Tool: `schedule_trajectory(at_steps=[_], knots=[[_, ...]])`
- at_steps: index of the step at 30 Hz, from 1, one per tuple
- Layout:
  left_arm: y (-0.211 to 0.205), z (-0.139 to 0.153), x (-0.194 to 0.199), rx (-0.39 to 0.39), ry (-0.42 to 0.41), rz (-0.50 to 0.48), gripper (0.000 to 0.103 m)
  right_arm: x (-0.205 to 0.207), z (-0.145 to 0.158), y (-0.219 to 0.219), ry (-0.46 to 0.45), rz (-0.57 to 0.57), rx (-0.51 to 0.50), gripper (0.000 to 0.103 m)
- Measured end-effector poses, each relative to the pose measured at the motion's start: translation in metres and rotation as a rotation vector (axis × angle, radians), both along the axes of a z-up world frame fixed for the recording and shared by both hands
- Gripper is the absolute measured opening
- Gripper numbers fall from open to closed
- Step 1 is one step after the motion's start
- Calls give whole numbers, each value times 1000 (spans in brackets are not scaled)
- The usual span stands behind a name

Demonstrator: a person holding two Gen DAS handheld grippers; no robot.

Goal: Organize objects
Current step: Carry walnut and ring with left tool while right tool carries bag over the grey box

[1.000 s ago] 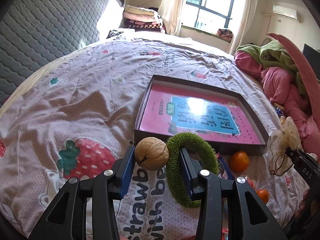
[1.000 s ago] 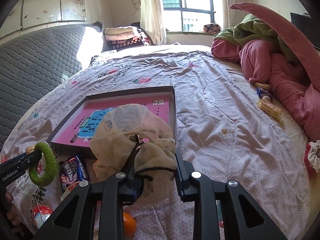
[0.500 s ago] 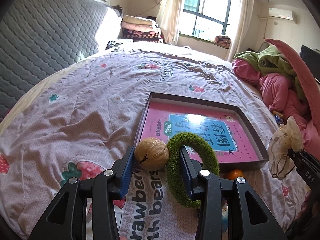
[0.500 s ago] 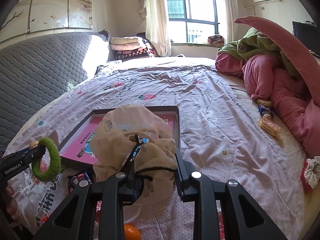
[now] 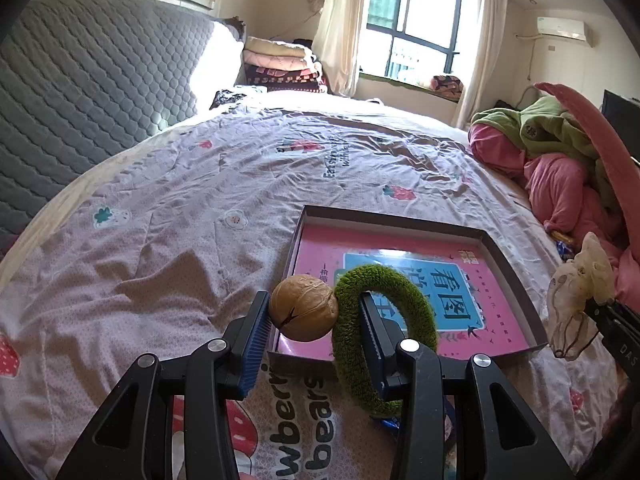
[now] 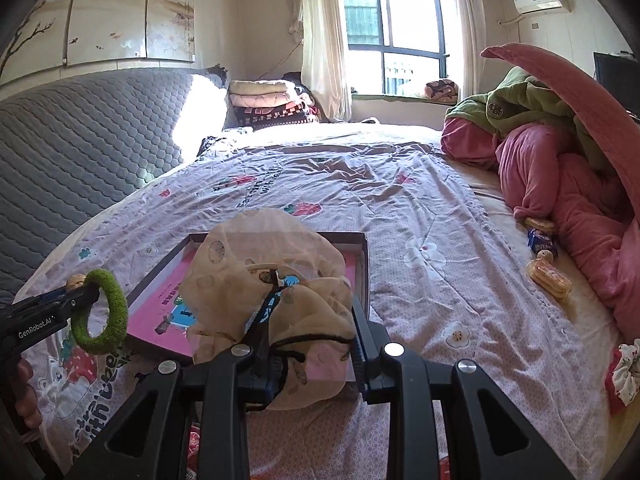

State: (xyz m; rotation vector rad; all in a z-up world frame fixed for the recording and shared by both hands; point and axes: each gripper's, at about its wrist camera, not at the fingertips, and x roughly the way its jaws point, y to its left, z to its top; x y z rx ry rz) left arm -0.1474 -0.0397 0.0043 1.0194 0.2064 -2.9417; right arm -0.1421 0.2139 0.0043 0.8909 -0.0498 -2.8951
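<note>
— What does the left gripper [image 5: 310, 320] have?
— It is clamped on a walnut [image 5: 303, 307] and a green fuzzy ring [image 5: 348, 344], above the near edge of the shallow box [image 5: 508, 272] holding a pink book [image 5: 404, 280].
— And the right gripper [image 6: 310, 332]?
— Nearly closed on a beige gauze pouch [image 6: 268, 276], over the same box on the bed [image 6: 420, 280].

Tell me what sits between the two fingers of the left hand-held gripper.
A walnut, pinched between the left hand-held gripper fingers together with one side of a fuzzy green ring; the ring loops around the right finger. The left wrist view shows it.
</note>
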Motion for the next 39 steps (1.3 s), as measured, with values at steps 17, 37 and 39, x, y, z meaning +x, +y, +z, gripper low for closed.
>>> schedule_trajectory(at_steps=[17, 37, 39], knots=[[2, 8, -32, -15, 12, -14, 44, -29, 15, 7, 39, 5, 11, 30], [-5, 24, -66, -21, 12, -57, 44, -58, 37, 21, 68, 16, 0, 30], [-7, 26, -69, -25, 16, -54, 44, -61, 39, 22, 73, 19, -6, 30]])
